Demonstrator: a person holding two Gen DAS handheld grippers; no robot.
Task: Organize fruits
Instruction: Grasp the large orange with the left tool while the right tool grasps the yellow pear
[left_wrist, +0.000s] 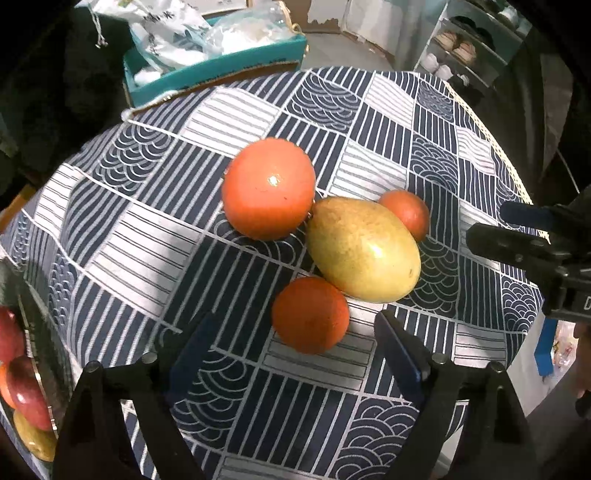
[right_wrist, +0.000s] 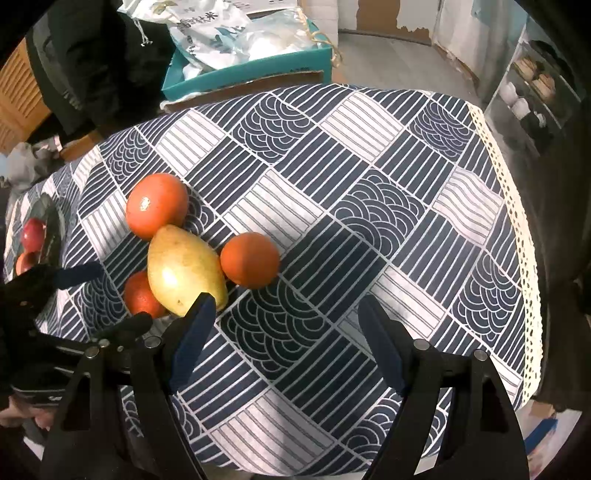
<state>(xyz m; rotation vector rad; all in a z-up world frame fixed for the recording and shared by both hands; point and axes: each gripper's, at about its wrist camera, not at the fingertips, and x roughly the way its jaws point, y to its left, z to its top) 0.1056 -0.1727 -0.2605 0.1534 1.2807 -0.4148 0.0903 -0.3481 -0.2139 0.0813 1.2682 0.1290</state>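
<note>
The small orange (left_wrist: 310, 314) is seen just ahead of the left gripper (left_wrist: 293, 341) – spread wide, holding nothing – touching the mango (left_wrist: 364, 249), the right gripper (right_wrist: 286, 328), likewise unclenched and empty, lying farther off

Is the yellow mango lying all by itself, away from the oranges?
No, the mango lies pressed in among three oranges, with the biggest orange touching its end.

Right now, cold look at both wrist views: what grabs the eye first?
A tight cluster of fruit mid-table: a yellow-green mango ringed by a large orange and two smaller ones, bright against the navy-and-white patterned tablecloth. The left gripper is open just short of the nearest small orange; the right gripper is open beside the cluster. A dish of red apples sits at the table's left edge.
</note>
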